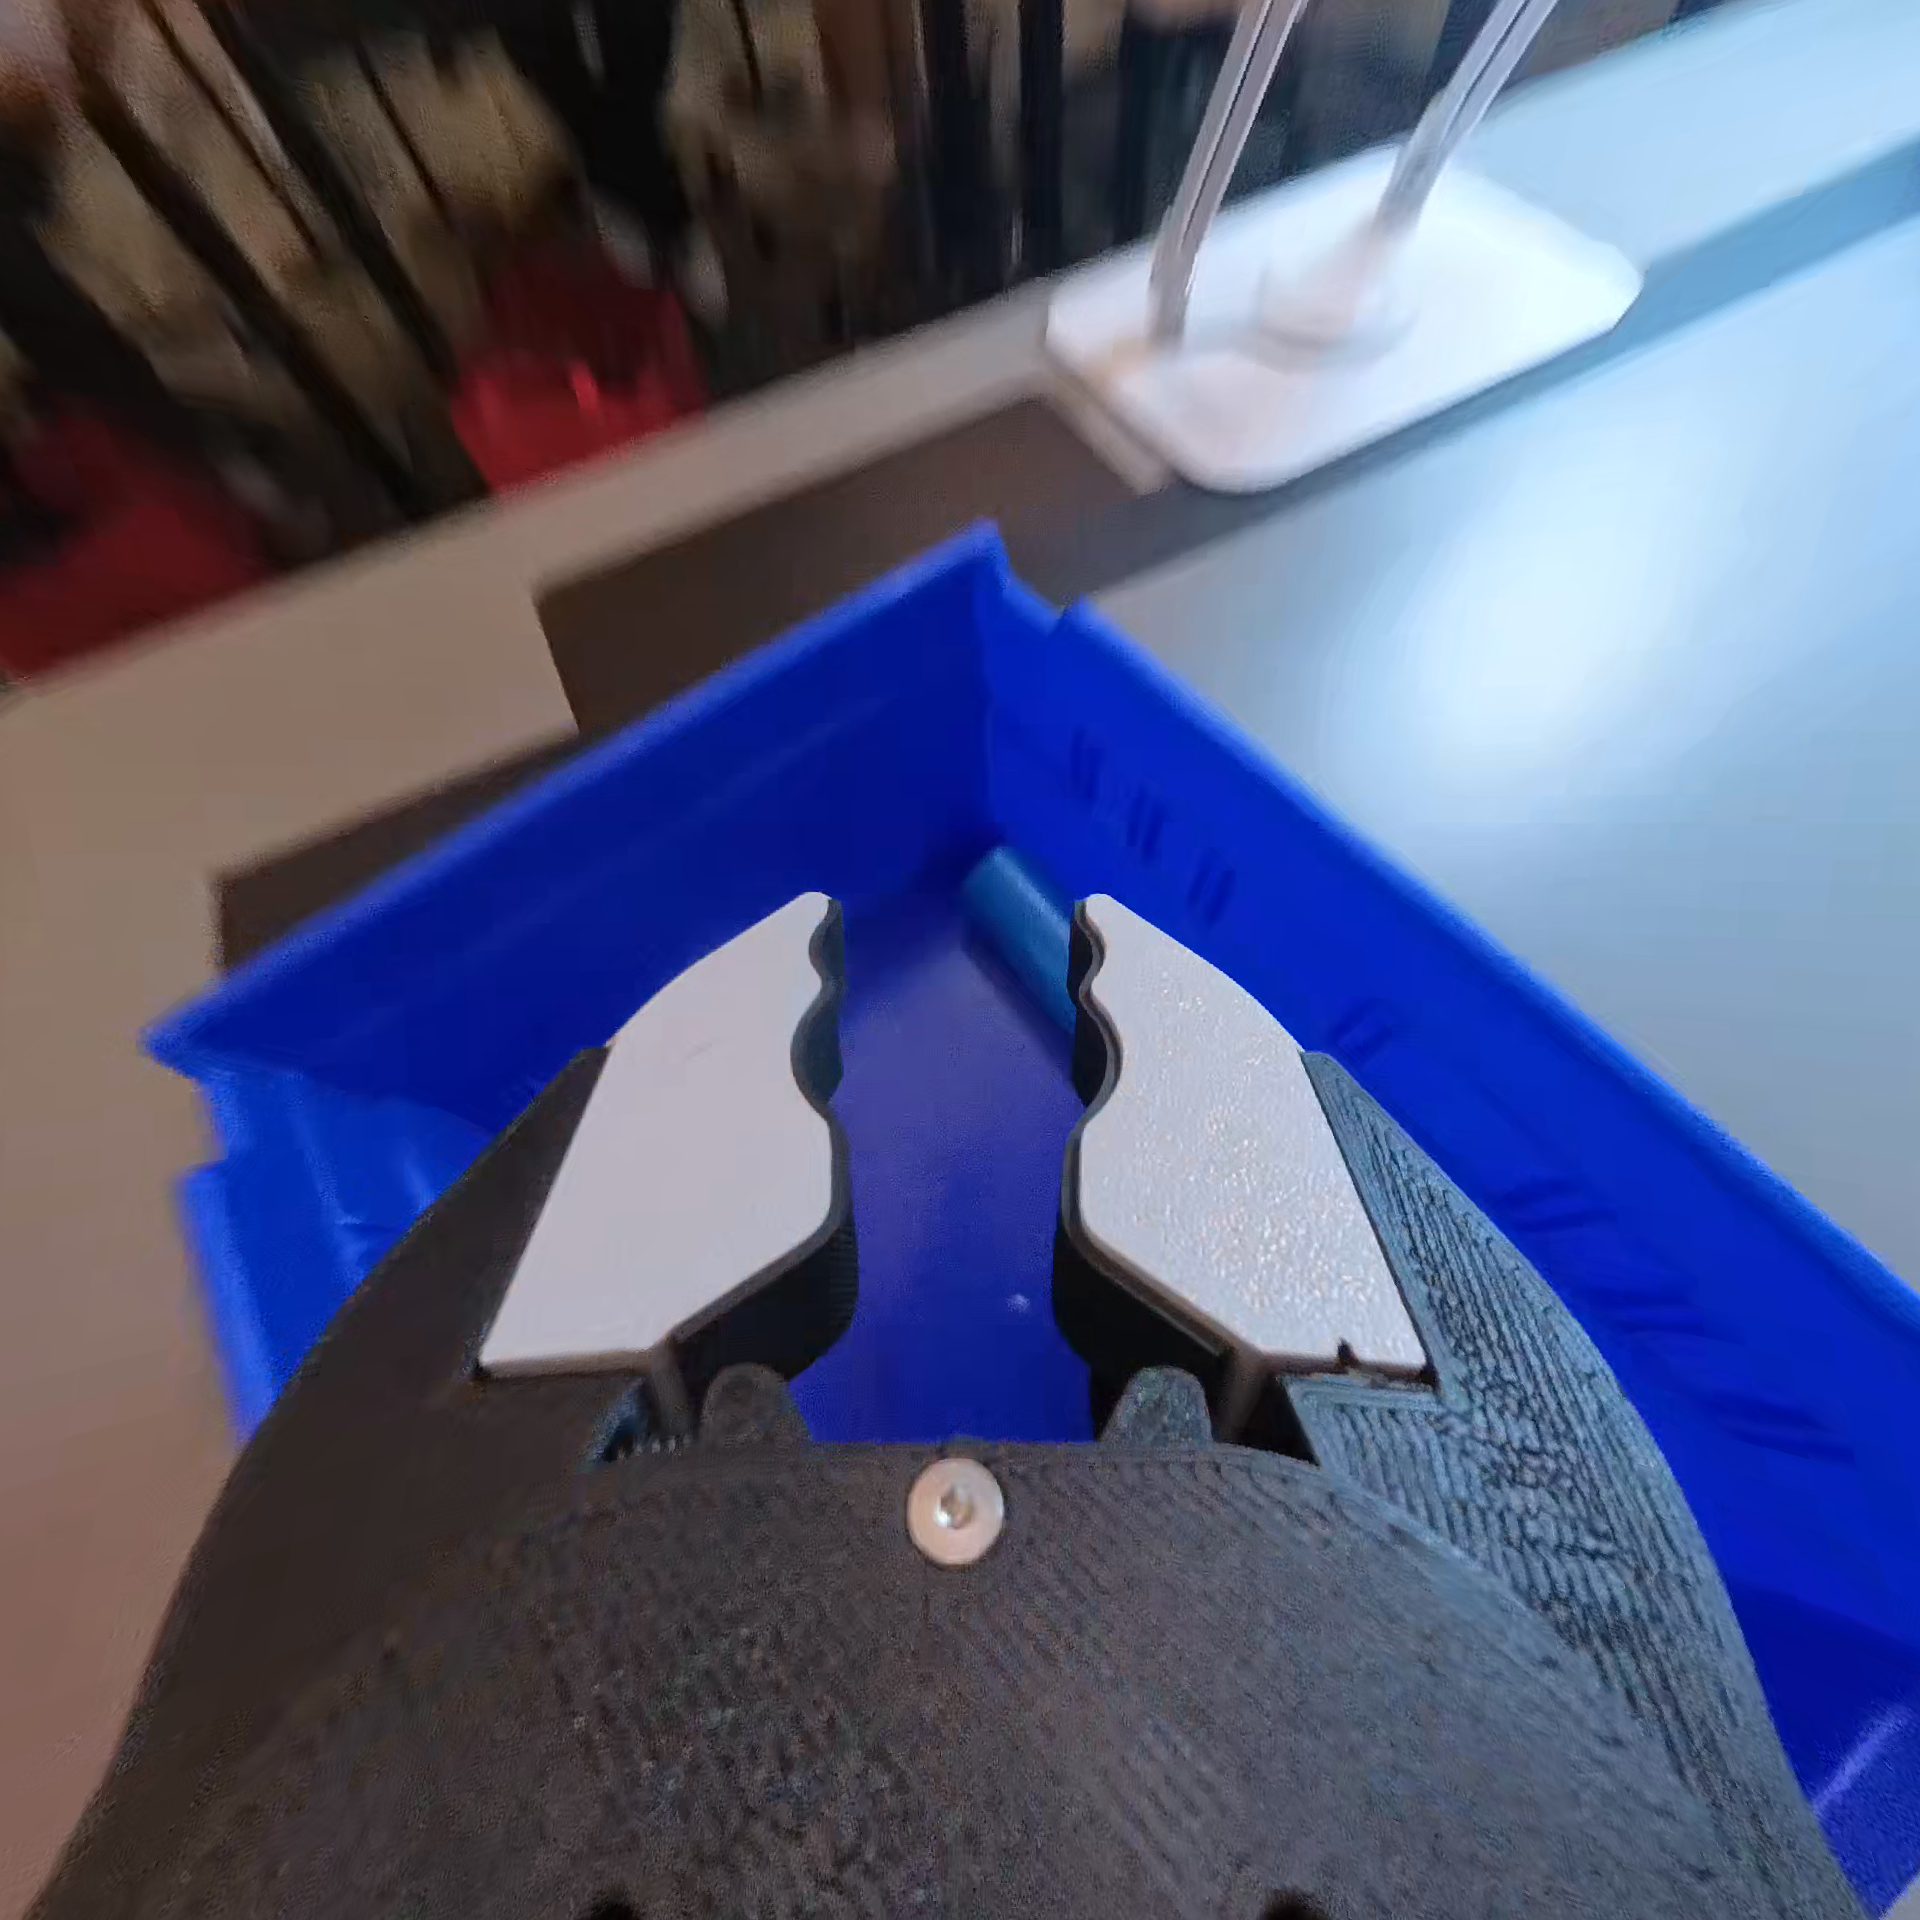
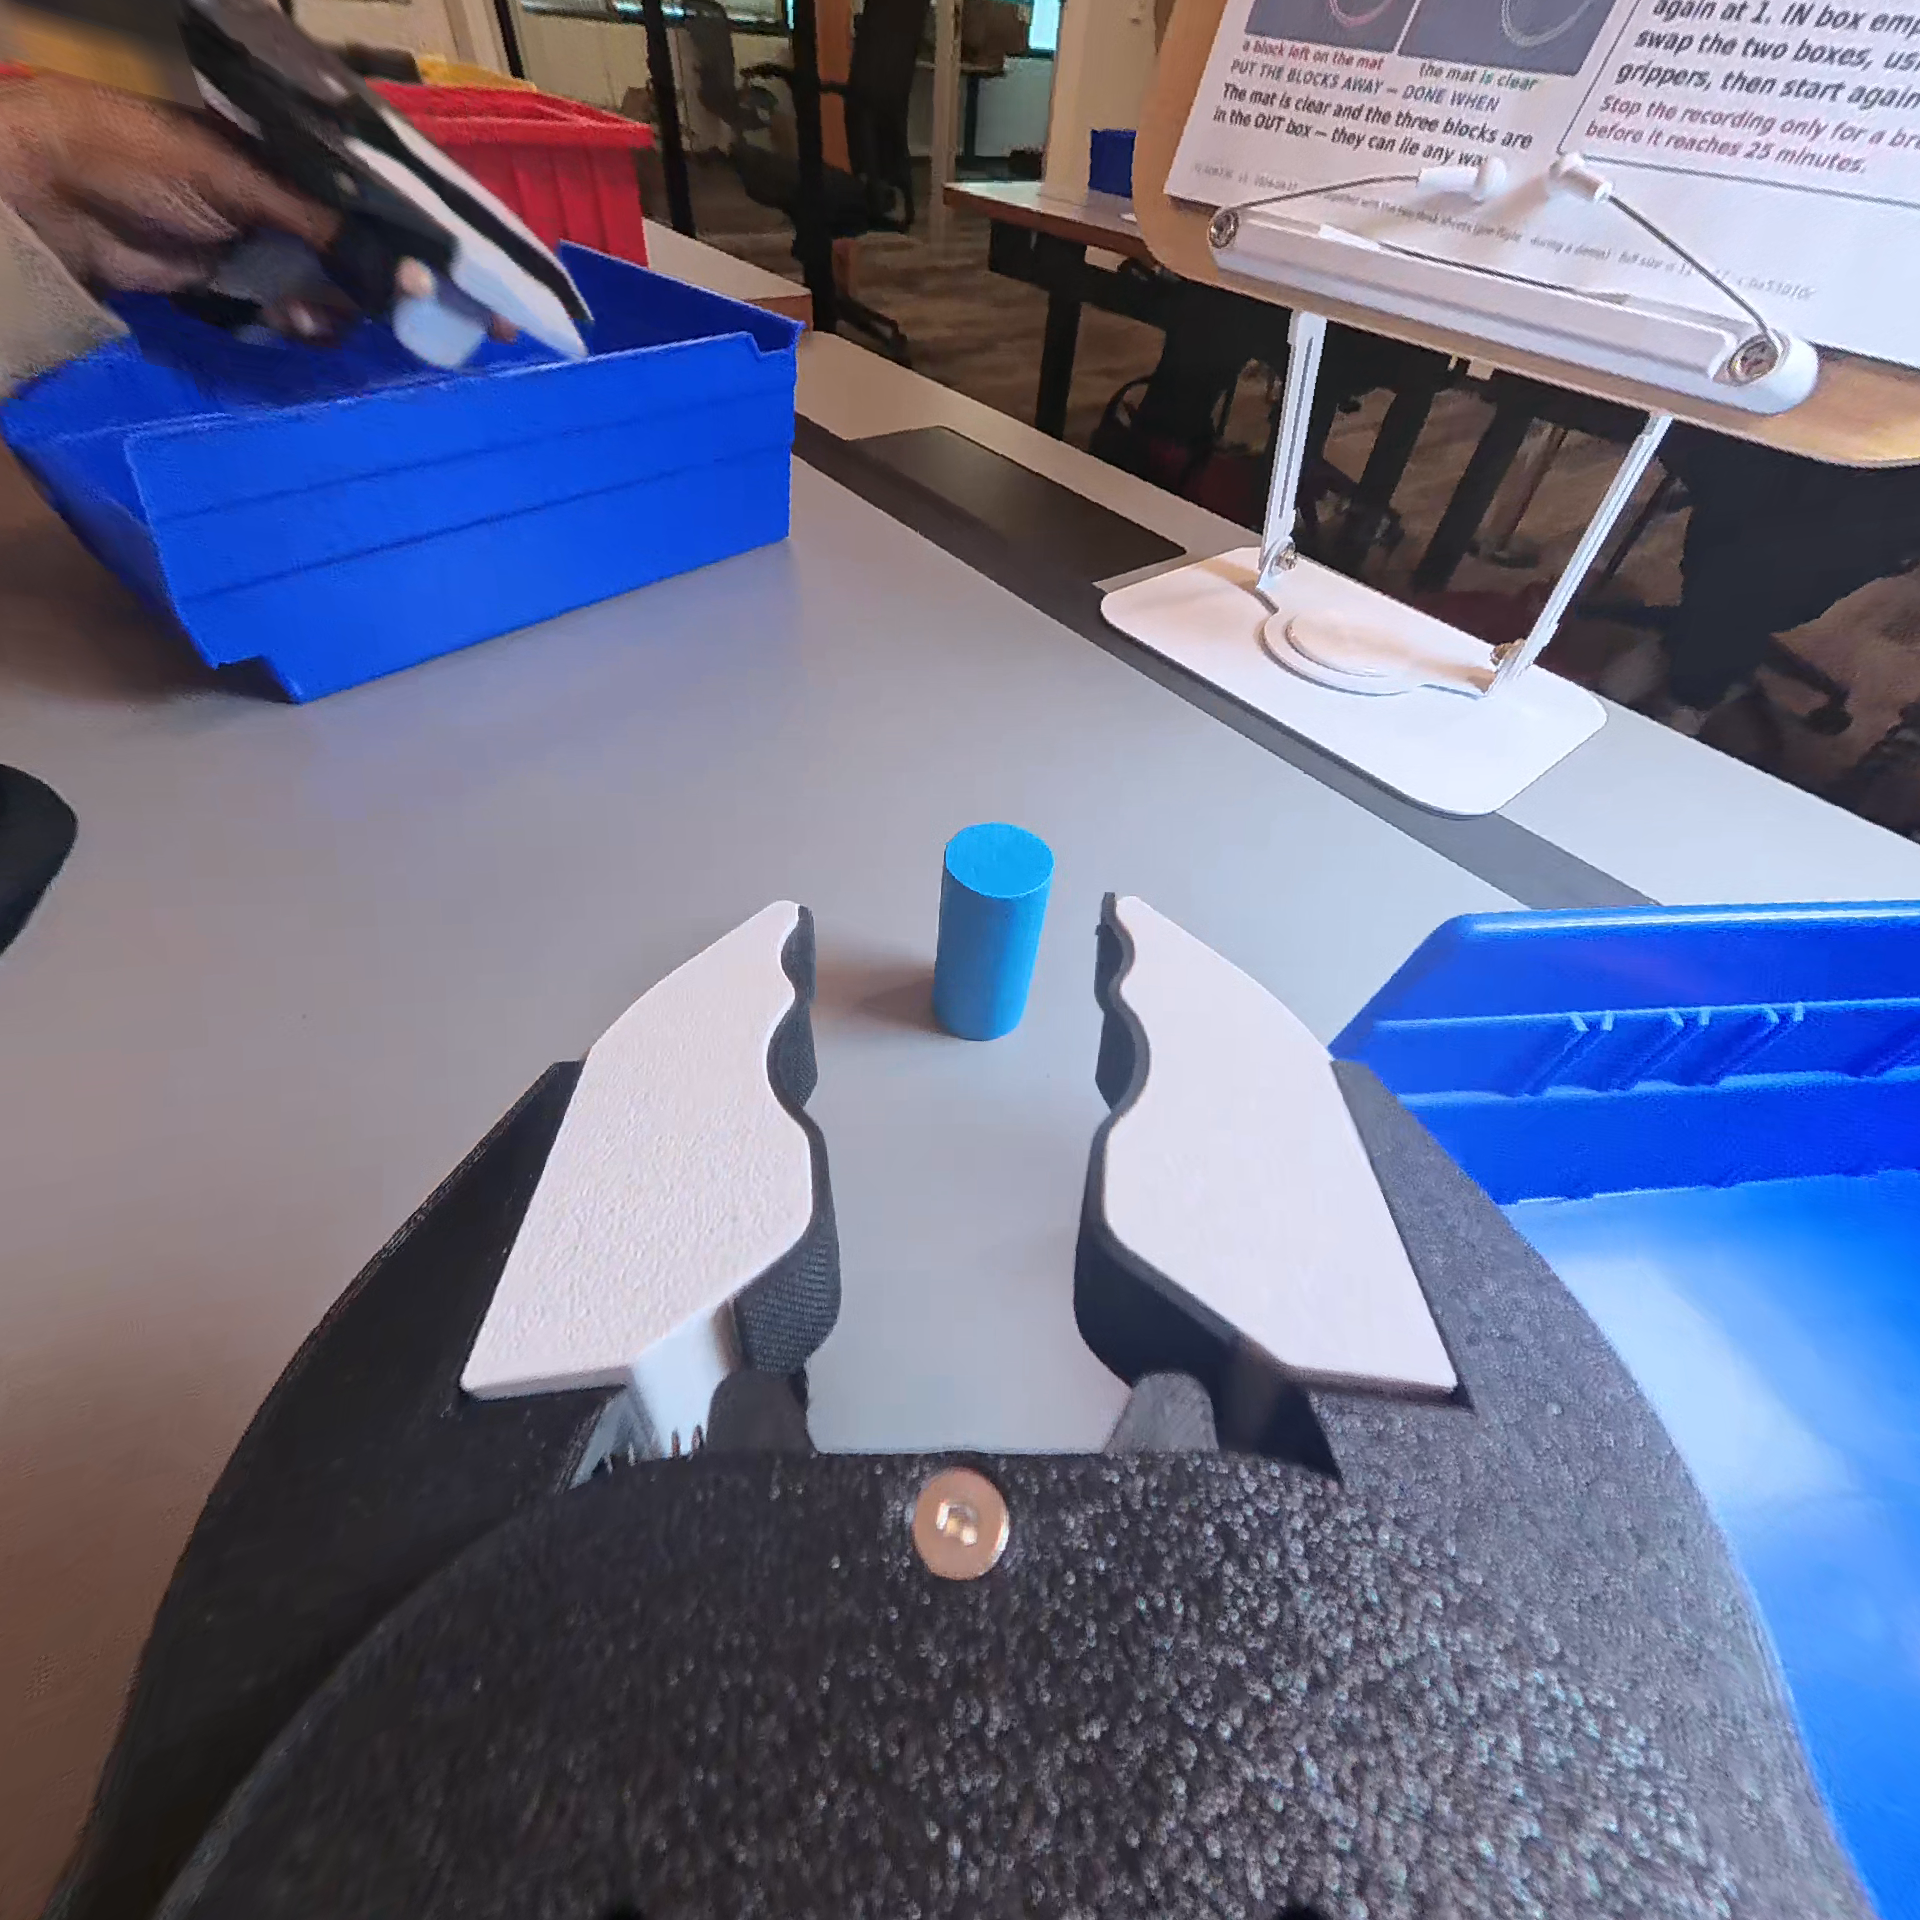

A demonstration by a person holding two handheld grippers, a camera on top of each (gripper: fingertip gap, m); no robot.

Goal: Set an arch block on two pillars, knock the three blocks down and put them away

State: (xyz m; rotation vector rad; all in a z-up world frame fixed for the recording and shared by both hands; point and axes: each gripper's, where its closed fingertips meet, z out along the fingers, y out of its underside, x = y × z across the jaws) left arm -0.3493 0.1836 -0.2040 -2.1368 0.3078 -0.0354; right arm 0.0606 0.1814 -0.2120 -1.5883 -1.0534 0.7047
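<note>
Right gripper low over the grey table, fingers spread wide, nothing held. One blue cylinder block stands upright just ahead, in line with the gap between the fingertips, touching neither; nothing lies between gripper and block. To the gripper's right, close by, one blue bin, only its near wall and part of its floor in frame; contents not visible. Ahead and to the right, one white stand on the table, carrying a printed sheet on a tilted board. Far ahead to the left, a second blue bin, with the left gripper reaching down into it, a hand on its grip; a pale rounded piece shows beside its fingers, too blurred to identify. One red bin behind that. Left gripper, in its own view: fingers apart by a moderate gap, nothing between them, tips down inside the blue bin near its far corner. One blue cylinder lies on the bin floor along the right wall, just past the right fingertip; contact cannot be judged. Image motion-blurred. Beyond the bin's corner, the white stand's base. Two cylinders counted in all; arch block not seen.
</note>
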